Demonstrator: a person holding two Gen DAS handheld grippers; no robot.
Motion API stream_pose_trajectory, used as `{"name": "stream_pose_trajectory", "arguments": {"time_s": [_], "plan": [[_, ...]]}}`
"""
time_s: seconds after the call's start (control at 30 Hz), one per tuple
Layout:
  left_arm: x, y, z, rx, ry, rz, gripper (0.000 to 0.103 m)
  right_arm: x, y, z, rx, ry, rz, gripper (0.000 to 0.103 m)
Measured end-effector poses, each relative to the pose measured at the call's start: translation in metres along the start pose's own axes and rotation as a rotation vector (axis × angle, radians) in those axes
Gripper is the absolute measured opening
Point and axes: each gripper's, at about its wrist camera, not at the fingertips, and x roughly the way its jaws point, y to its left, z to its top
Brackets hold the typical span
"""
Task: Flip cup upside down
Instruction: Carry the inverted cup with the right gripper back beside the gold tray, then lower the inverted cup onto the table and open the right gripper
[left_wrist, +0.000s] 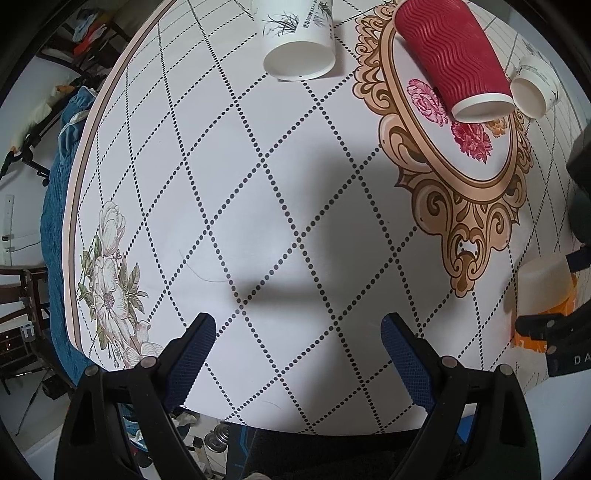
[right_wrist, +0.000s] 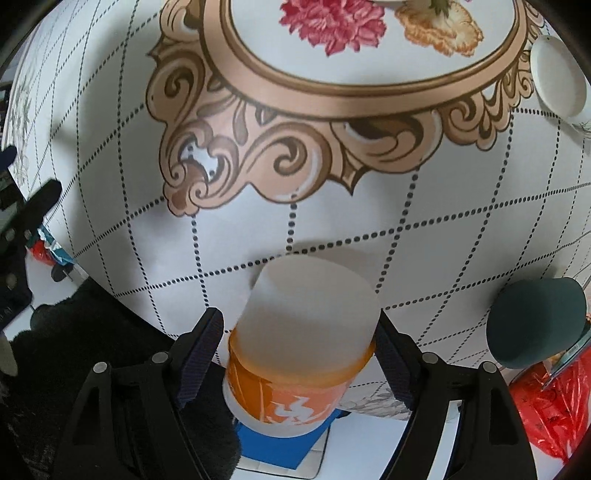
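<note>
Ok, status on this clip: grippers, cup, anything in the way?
Left gripper open, empty, above the table. Right gripper shut on orange cup, frosted end forward, near the table edge. Red cup and white cups farther off, path unobstructed.

A lived-in home is suggested. The round desk (left_wrist: 155, 155) is covered by a printed cloth with dotted diamonds, flowers and an ornate gold frame motif (left_wrist: 476, 206). Paper cups (left_wrist: 299, 40) are stood on it. Past its edge, a blue textile (left_wrist: 59, 229), dark wooden furniture (left_wrist: 22, 291) and clutter are seen, and a red plastic bag (right_wrist: 550, 406) on a light floor.
</note>
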Motion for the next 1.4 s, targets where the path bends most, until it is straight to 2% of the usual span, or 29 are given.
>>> {"name": "stream_pose_trajectory", "arguments": {"time_s": [0.07,0.1,0.13,0.27,0.4,0.5,0.67,0.8,0.97,1.1,1.4], "plan": [[0.000,-0.001,-0.001,0.003,-0.001,0.002,0.092,-0.003,-0.005,0.001,0.018,-0.010,0.018,0.080],[0.000,-0.001,-0.001,0.003,-0.001,0.003,0.092,-0.004,-0.006,0.002,0.026,-0.016,0.019,0.073],[0.000,-0.001,-0.002,0.003,-0.002,0.003,0.092,-0.005,-0.007,0.002,0.031,-0.017,0.021,0.072],[-0.002,-0.002,-0.002,0.000,-0.003,0.005,0.092,-0.012,-0.015,-0.005,0.048,-0.048,0.032,0.071],[-0.005,-0.003,-0.001,-0.007,-0.005,0.004,0.092,-0.030,-0.027,-0.015,0.086,-0.139,0.064,0.071],[-0.007,-0.001,0.000,-0.019,-0.003,-0.006,0.092,-0.052,-0.034,-0.024,0.115,-0.264,0.061,0.071],[-0.009,0.000,0.007,-0.038,0.001,-0.016,0.092,-0.084,-0.040,-0.043,0.152,-0.547,-0.011,0.071],[-0.006,-0.002,0.014,-0.045,0.009,-0.011,0.092,-0.091,-0.040,-0.059,0.196,-0.761,-0.044,0.071],[0.000,-0.004,0.021,-0.045,0.021,0.009,0.092,-0.091,-0.016,-0.062,0.246,-0.925,-0.082,0.071],[0.002,-0.006,0.021,-0.035,0.025,0.022,0.092,-0.078,0.005,-0.061,0.221,-0.976,-0.115,0.071],[0.002,-0.024,0.007,-0.022,0.012,0.030,0.092,-0.065,0.017,-0.073,0.195,-0.975,-0.126,0.072]]}}
